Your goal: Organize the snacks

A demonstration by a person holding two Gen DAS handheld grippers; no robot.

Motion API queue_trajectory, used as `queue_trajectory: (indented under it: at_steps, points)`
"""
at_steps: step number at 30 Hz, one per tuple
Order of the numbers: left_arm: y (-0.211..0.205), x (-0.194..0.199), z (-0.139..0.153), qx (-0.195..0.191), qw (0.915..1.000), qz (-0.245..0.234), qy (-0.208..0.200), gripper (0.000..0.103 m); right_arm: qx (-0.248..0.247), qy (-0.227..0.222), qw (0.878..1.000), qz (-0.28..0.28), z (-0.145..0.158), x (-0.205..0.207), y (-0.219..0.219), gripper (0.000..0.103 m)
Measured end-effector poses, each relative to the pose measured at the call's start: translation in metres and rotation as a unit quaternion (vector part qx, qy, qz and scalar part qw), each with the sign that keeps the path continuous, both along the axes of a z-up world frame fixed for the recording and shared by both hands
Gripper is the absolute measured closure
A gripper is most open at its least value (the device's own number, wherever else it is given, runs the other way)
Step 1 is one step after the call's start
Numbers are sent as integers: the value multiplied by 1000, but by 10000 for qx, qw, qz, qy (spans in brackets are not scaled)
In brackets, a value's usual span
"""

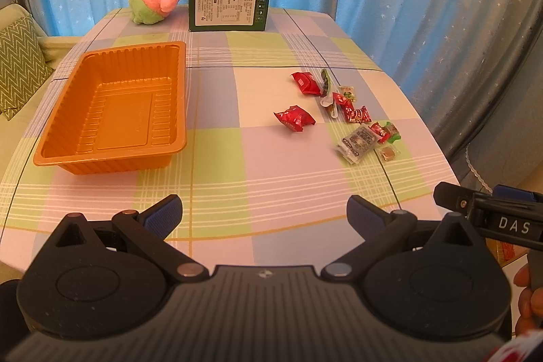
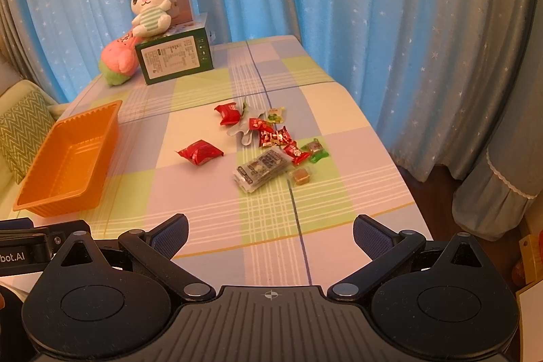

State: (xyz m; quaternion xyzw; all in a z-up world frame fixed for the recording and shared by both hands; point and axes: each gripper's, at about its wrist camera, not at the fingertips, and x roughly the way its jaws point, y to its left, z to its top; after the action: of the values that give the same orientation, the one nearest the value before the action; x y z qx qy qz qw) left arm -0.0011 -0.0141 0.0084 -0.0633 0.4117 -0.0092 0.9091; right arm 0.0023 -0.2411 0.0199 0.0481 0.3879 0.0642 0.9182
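Here the left tongs [image 1: 264, 212] and right tongs [image 2: 270, 231] are both hovering over the near edge of the table [image 2: 210, 192], fingers spread apart and gripping nothing. The snacks [image 2: 268, 141] are lying scattered right of centre, while the orange tray [image 1: 112, 111] is sitting well apart on the left

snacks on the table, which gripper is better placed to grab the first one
Probably the right gripper: it is open and the snack pile lies almost straight ahead of it. The left gripper, also open, faces nearer the empty orange tray, with the snacks off to its right.
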Motion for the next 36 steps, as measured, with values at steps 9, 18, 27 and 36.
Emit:
queue_trajectory:
  at_steps: [9,18,27,36]
  points:
    - [-4,7,-8,-53,9999,-107,45,1,69,26,9999,-138,-9,5,-9,1]
    - [-18,47,-24,-161,9987,-489,59,10,26,-41,9998,-214,-21,30,-32,1]
    - [-43,109,-50,-247,9935,-1106,128,23,291,184,9994,-65,-57,79,-58,30]
    - [-64,153,-77,-275,9850,-1700,135,33,22,148,9984,537,-111,126,-44,39]
